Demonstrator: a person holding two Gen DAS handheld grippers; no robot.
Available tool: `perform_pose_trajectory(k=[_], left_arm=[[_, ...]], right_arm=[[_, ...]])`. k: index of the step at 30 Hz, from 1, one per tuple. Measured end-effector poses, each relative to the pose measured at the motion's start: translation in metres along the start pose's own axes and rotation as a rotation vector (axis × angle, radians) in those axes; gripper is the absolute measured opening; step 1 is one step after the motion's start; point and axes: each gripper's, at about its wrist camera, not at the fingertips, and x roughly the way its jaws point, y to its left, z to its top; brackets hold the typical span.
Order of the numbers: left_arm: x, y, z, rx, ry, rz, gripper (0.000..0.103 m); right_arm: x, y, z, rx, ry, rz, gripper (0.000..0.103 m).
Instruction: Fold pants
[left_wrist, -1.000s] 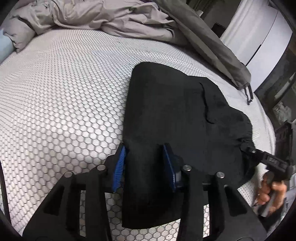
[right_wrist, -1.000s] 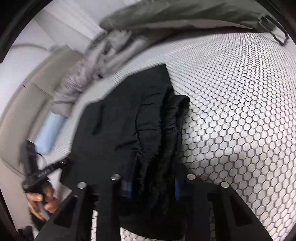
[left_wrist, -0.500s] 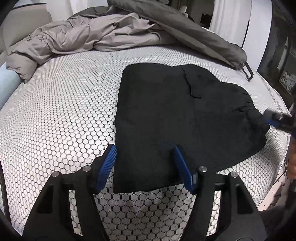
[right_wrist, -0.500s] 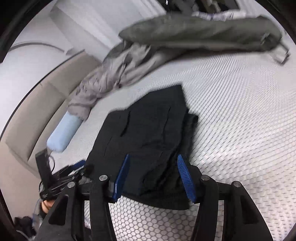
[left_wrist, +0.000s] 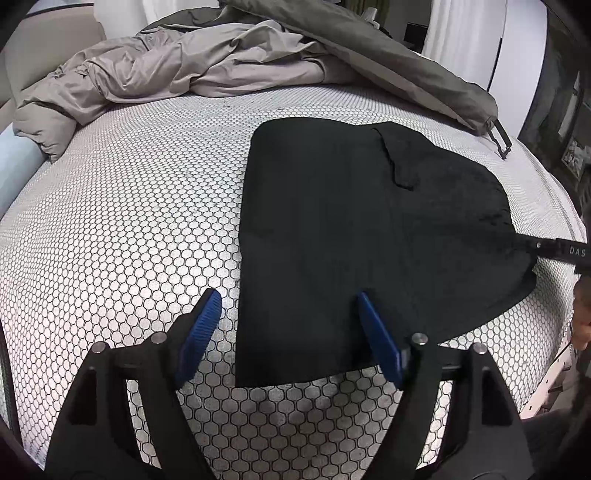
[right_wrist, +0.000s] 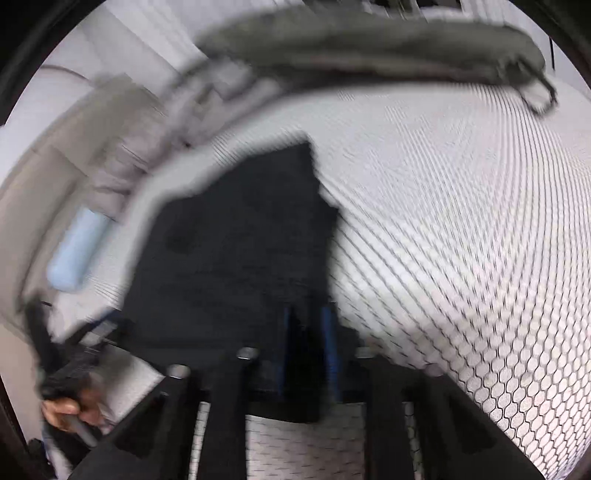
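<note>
Black folded pants (left_wrist: 362, 236) lie on a honeycomb-patterned bed (left_wrist: 122, 229), rumpled grey bedding (left_wrist: 177, 70) at twelve o'clock; left gripper (left_wrist: 288, 321) spread wide, right gripper (right_wrist: 308, 332) pinching the pants.

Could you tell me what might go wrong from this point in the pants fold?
1. The right gripper looks shut on one edge of the black pants while the view is motion-blurred; a fast pull could drag the folded stack askew.
2. The left gripper is open and holds nothing down, so the layers may slide on the honeycomb mattress.
</note>
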Motion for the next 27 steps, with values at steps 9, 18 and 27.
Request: perform_pose_trajectory(k=[9, 18, 27], left_arm=[[-0.008, -0.021, 0.037, 0.054, -0.1, -0.016, 0.074], [0.037, -0.044, 0.047, 0.101, -0.004, -0.028, 0.074], [0.033, -0.039, 0.041, 0.091, -0.003, -0.024, 0.074]], right_arm=[[-0.022, 0.005, 0.017, 0.042, -0.143, 0.151, 0.04], [0.01, 0.018, 0.054, 0.052, -0.168, 0.07, 0.04], [0.015, 0.0, 0.06, 0.148, -0.163, 0.264, 0.039]])
